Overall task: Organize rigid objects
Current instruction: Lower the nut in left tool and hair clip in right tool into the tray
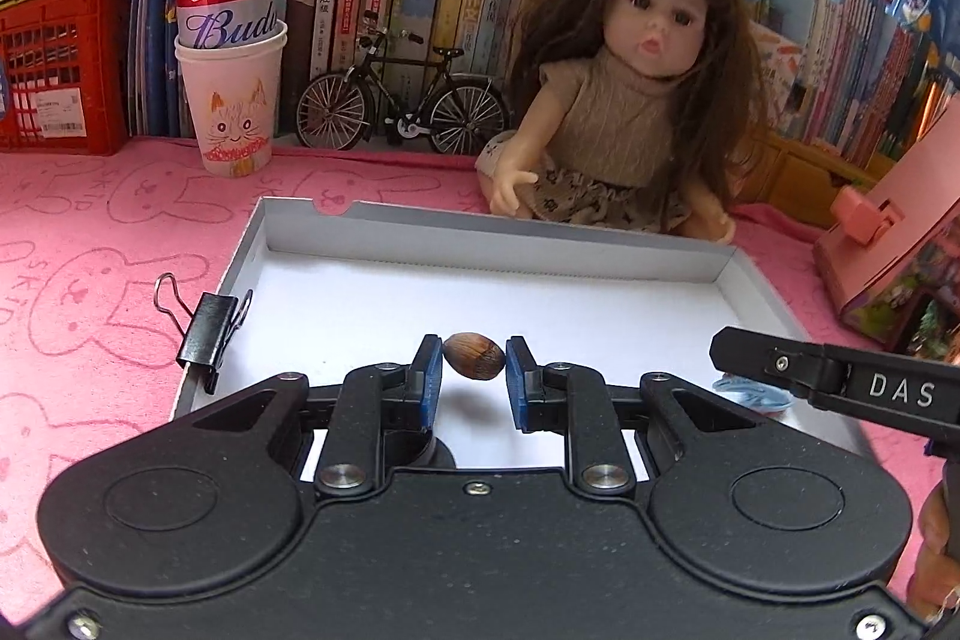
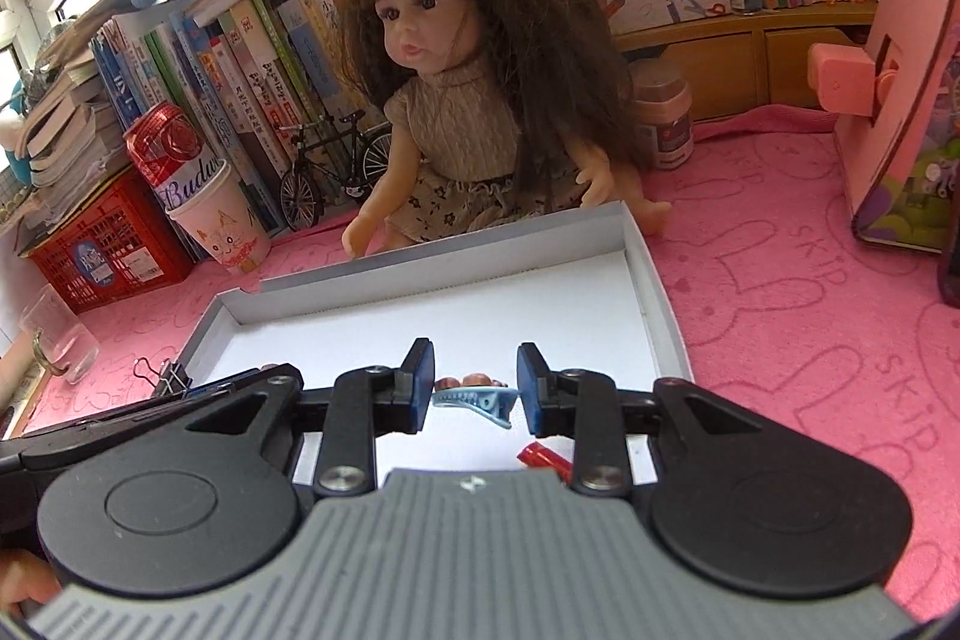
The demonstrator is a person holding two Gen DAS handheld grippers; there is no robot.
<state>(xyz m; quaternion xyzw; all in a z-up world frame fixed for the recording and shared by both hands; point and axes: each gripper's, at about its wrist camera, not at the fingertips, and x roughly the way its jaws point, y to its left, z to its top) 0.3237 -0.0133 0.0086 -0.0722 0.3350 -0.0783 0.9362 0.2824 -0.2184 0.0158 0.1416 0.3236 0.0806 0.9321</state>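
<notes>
So both grippers are over the shallow white cardboard box lid [image 1: 480, 244] on the pink bunny-print cloth, and I'll place everything off that tray.

The left gripper [image 1: 474, 364] has its blue pads nearly closed on a small brown oval nut [image 1: 474, 355], looks like a hazelnut or acorn. The pads touch it at both pointed ends, and it hangs over the tray's white floor near the front edge with a shadow under it, so it's being carried, not resting. Gripping end to end makes sense to me: a smooth round thing would squirt out sideways otherwise.

The right gripper [image 2: 474, 379] is a bit wider, jaws partly closed around a light blue plastic hair clip [image 2: 477, 400] with some brownish decoration on top. It spans the gap between the pads and appears pinched, though the far contact is hard to make out. It's also above the tray's front half, toward its right side. A small red object [image 2: 543, 460] lies under that gripper at the tray's front edge; can't tell what it is.

A black metal binder clip [image 1: 207, 325] is clamped onto the tray's left wall, maybe just parked there. Behind the tray's far wall sits a long-haired brown doll in a beige knit top [image 1: 624, 100], with a black miniature bicycle [image 1: 402, 100] to its left.

My guess: both items are headed into the tray, since that's the collecting spot.
</notes>
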